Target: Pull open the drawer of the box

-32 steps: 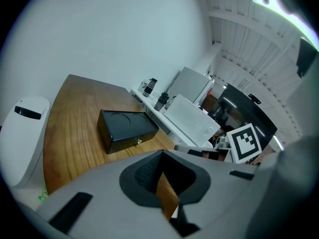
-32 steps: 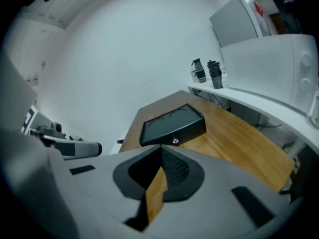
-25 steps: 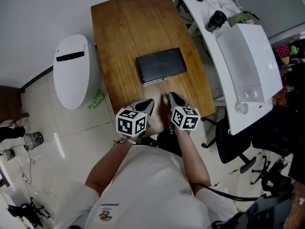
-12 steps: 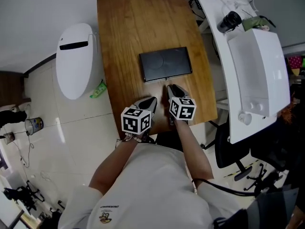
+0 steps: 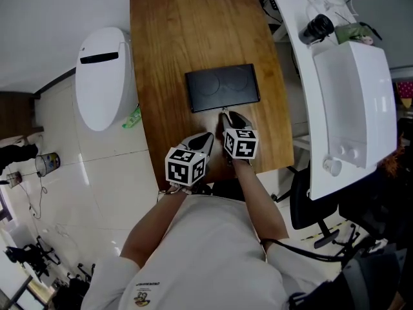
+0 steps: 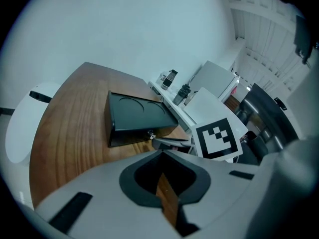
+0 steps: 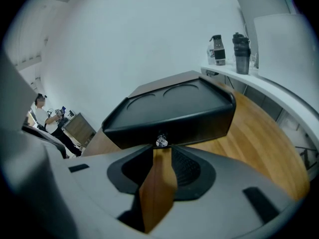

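Note:
A flat black box point(image 5: 222, 87) lies on the wooden table point(image 5: 174, 31), its drawer front facing me with a small metal knob point(image 7: 160, 142) in the middle. My right gripper point(image 5: 227, 115) has its tips right at the knob point(image 5: 224, 110); in the right gripper view the jaws point(image 7: 160, 151) stand a narrow gap apart, the knob just at their ends. My left gripper point(image 5: 205, 137) hangs over the table's near edge, a little left of and behind the right one, shut on nothing point(image 6: 161, 163). From the left gripper view the box point(image 6: 139, 118) and the right gripper's marker cube point(image 6: 217, 136) both show.
A white rounded bin point(image 5: 103, 76) stands on the floor left of the table, with a green item point(image 5: 131, 118) beside it. A white desk point(image 5: 352, 89) with dark bottles point(image 5: 319, 28) runs along the right. A black office chair point(image 5: 310, 199) stands near my right arm.
My right gripper has moved forward to the box front until its tips meet the knob. The left gripper has stayed near the table's front edge.

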